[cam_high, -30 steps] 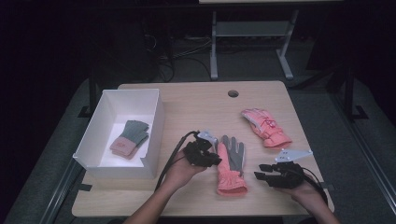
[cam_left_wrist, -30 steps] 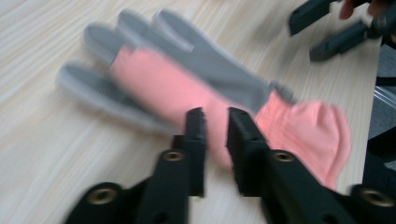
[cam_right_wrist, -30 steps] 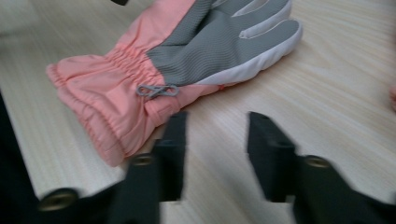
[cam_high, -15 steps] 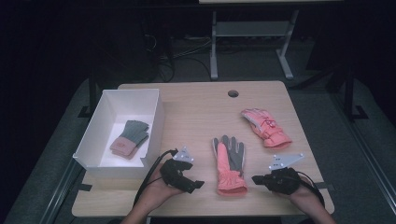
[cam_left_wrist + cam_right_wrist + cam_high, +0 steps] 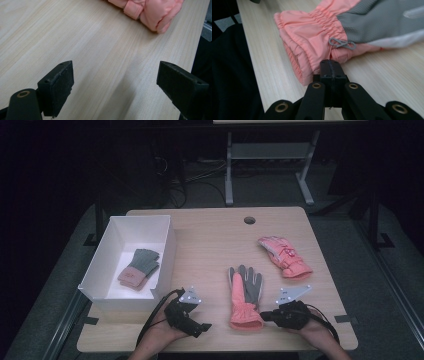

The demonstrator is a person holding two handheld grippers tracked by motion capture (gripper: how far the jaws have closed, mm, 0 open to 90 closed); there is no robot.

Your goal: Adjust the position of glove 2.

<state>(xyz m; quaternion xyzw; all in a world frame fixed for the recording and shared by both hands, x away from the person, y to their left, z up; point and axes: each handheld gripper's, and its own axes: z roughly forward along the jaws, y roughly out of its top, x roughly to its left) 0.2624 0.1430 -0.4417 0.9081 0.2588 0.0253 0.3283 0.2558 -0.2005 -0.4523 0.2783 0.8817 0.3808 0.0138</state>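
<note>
One glove lies in the box, two wait on the table; left gripper gapes empty, right gripper is pinched closed at the near glove.

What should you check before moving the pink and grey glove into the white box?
1. Left gripper open with nothing between the jaws: ok.
2. Right gripper gripping the glove: not ok; jaws shut, tips at the cuff, nothing held.
3. Pink and grey glove lies flat on the table, within reach: ok.
4. White box has room beside the glove inside it: ok.
5. Other pink glove lies apart, out of the way: ok.
</note>
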